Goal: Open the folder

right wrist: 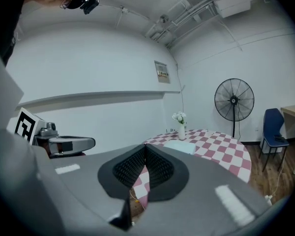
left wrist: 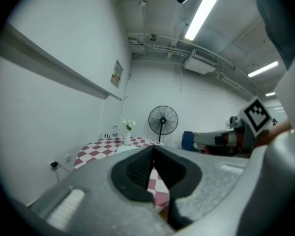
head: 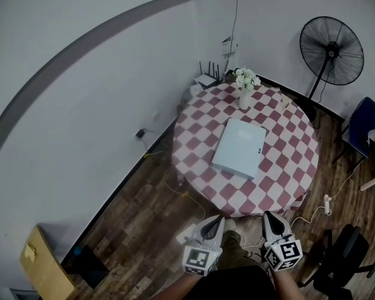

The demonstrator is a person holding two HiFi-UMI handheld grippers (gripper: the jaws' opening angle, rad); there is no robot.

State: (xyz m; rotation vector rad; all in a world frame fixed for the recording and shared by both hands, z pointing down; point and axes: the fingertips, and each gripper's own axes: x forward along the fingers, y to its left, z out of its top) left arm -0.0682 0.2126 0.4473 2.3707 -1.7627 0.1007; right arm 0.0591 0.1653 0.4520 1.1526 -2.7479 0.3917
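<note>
A pale blue folder [head: 239,147] lies closed and flat in the middle of a round table [head: 200,136] covered in a red-and-white checked cloth. Both grippers are held side by side in front of the table's near edge, short of it and pointing toward it. My left gripper [head: 215,222] is shut with nothing in it, its pads meeting at the tips [left wrist: 152,147]. My right gripper [head: 269,217] is likewise shut and empty [right wrist: 145,146]. In the gripper views the folder [left wrist: 122,150] [right wrist: 179,145] shows far beyond the jaws.
A white vase of flowers [head: 244,86] stands at the table's far edge. A standing fan [head: 331,50] and a blue chair [head: 364,127] are at the right. A power strip [head: 327,204] and cables lie on the wooden floor. A cardboard box [head: 42,264] sits at lower left.
</note>
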